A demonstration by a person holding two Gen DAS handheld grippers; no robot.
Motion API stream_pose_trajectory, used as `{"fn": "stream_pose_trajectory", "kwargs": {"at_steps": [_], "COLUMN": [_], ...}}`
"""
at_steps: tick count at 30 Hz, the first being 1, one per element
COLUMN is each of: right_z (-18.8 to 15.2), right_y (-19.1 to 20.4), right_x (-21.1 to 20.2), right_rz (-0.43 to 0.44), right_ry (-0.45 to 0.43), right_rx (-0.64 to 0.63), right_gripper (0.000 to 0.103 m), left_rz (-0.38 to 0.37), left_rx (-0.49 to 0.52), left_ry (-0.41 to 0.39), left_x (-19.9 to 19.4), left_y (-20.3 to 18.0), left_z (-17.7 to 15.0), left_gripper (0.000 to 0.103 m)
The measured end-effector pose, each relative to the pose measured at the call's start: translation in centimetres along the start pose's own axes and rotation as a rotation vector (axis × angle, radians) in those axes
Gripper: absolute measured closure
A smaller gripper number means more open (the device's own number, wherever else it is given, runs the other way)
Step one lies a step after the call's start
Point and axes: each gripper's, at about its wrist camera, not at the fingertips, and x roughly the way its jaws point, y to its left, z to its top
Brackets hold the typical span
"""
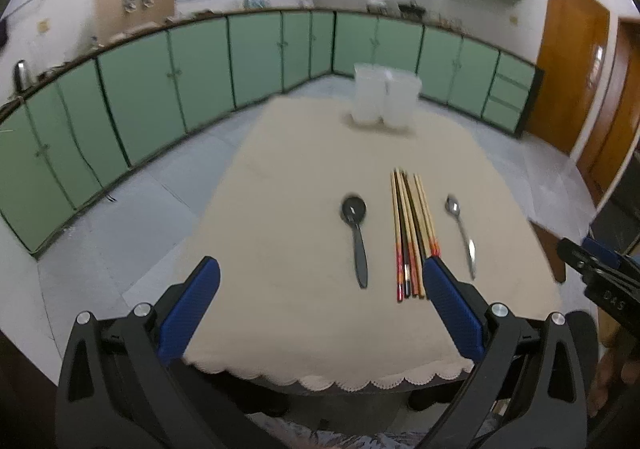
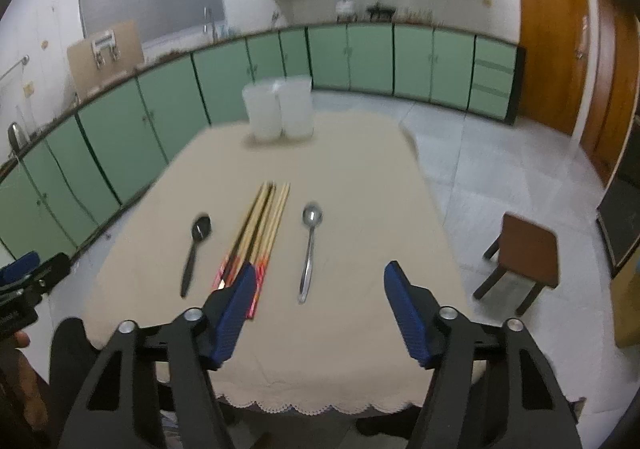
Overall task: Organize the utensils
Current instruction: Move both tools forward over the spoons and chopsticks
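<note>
Chopsticks (image 1: 412,237) lie bundled side by side mid-desk, patterned red ends toward me, tips pointing to the far end. Black spoon (image 1: 356,233) just left of them, bowl away from me, handle toward me, apart from the bundle. Metal spoon (image 1: 462,233) just right of the bundle, same orientation, also not touching. Two translucent white containers (image 1: 384,97) stand upright, touching each other, at the far end of the desk (image 1: 280,209), well apart from the utensils. Desk has a beige cloth with scalloped lace edge on my side. My left gripper (image 1: 320,289) hovers over the near edge, jaws spread wide, nothing between them; its right pad (image 1: 452,309) overlaps the near ends of the chopsticks in view, contact can't be confirmed. My right gripper (image 2: 320,297) also above the near edge, jaws spread, empty, metal spoon handle lined up between them. Brown stool (image 2: 524,253) on the floor right of the desk; green cabinets (image 2: 352,57) along the far wall.
</note>
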Motion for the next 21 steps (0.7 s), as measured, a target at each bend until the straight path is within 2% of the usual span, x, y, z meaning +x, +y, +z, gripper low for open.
{"fn": "stream_pose_trajectory", "kwargs": {"at_steps": [4,7,12,13,15,17,21], "right_z": [-1.1,-1.9,-2.7,-2.8,-3.0,-3.0,-3.1], "right_y": [0.0,0.1,0.3,0.5,0.7,0.6,0.6], "right_x": [4.2,6.7,9.8,10.1,10.6,10.9,11.1], "right_rz": [0.036,0.067,0.082,0.085,0.094,0.092,0.086], "right_ry": [0.085,0.135,0.169,0.173,0.169,0.173,0.166], "right_rx": [0.010,0.005,-0.004,-0.008,-0.021,-0.028,-0.039], "right_gripper": [0.062,0.067,0.072,0.074,0.074,0.074,0.077], "left_rz": [-0.072,-0.111,-0.084,-0.071,-0.058,-0.076,-0.078], "left_rx": [0.028,0.014,0.037,0.047,0.061,0.047,0.058], "left_ry": [0.046,0.068,0.105,0.110,0.133,0.171,0.189], "left_x": [4.5,7.0,10.2,10.7,11.7,12.7,13.8], "left_y": [-1.2,-1.4,-2.1,-2.3,-2.4,-2.3,-2.2], "left_z": [-1.5,-2.1,-2.6,-2.7,-2.7,-2.8,-3.2], "left_gripper": [0.005,0.005,0.006,0.009,0.032,0.042,0.044]}}
